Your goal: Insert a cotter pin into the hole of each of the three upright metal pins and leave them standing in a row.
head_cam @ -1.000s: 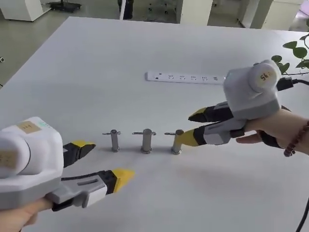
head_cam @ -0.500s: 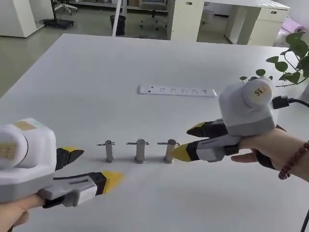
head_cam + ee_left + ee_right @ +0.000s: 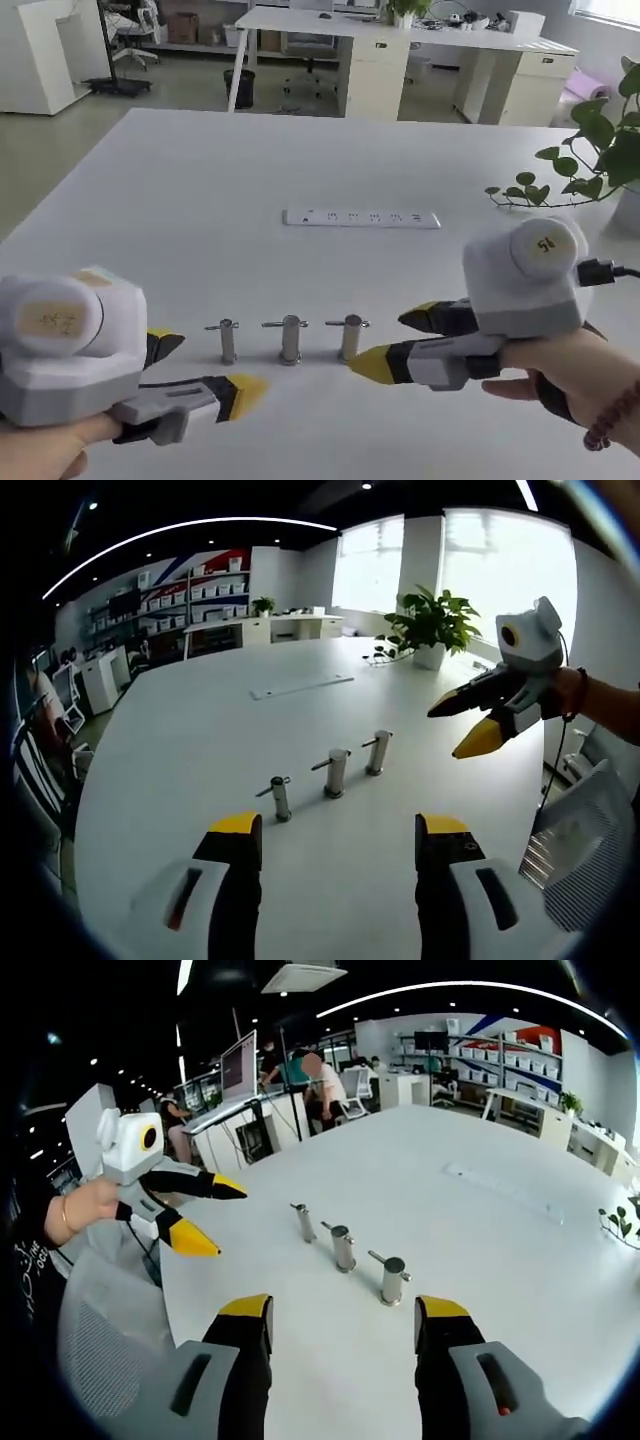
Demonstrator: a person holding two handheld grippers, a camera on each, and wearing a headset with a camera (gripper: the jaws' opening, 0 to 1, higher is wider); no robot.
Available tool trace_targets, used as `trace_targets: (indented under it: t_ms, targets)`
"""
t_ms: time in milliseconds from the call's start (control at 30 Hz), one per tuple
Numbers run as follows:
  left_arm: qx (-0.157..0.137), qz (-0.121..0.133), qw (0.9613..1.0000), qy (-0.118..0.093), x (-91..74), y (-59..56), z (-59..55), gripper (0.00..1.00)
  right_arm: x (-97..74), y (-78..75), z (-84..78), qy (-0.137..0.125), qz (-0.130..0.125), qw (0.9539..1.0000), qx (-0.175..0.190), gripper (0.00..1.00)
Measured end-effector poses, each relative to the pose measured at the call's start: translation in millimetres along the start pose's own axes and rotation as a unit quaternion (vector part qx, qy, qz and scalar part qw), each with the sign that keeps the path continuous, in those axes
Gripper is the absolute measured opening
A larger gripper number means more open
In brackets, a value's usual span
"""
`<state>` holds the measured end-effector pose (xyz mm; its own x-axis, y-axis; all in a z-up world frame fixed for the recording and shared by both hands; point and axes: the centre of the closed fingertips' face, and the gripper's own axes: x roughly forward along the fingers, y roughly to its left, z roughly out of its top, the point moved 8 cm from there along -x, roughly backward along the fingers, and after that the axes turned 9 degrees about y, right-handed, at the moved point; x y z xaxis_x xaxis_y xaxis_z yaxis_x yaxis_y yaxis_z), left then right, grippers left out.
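Across the wide white surface (image 3: 300, 160), the task's things stand in a short row close to the near edge, between my two hands. My left gripper (image 3: 212, 362) hovers over the near left corner. Its yellow-tipped fingers (image 3: 235, 825) are spread wide apart with nothing between them, and they point toward the row. My right gripper (image 3: 380, 342) hangs on the other side. Its fingers (image 3: 247, 1307) are parted too and hold nothing, and the lower tip is near the right pin without touching it.

A leafy green plant (image 3: 590, 150) leans in over the right edge. A long white power strip (image 3: 360, 217) lies flat toward the middle of the surface, well beyond the row and roughly parallel to it.

The left pin (image 3: 228, 342), middle pin (image 3: 290, 340) and right pin (image 3: 349, 337) are short cylinders of dull silver metal. All three stand upright on their ends, evenly spaced and apart from each other. The left one looks slimmer than the other two.

Each pin carries a thin cotter pin through its top. I can see the left cotter pin (image 3: 220, 326), the middle cotter pin (image 3: 274, 324) and the right cotter pin (image 3: 334, 323), each a fine wire sticking out sideways along the line of the row.
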<state>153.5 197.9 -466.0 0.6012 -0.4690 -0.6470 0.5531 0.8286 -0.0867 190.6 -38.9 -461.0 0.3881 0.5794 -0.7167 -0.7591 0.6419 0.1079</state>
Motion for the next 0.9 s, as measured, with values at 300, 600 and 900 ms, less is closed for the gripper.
trace_targets:
  t_ms: [300,600,900]
  targets:
    - [-0.014,0.0,0.9999,-0.001,-6.6,-6.3,-4.3,0.65,-6.7,14.9,-15.5,-0.005,-0.01,0.9996,0.027,0.6]
    - [-0.01,0.007,0.9999,0.007,-12.8,-12.8,-12.0,0.69,-12.0,29.5,-29.2,-0.007,-0.017,0.9991,0.039,0.65]
    - [-0.011,0.006,0.9999,0.008,-13.6,-15.2,-12.6,0.7,-13.3,38.6,-38.0,-0.005,-0.02,0.9988,0.044,0.67]
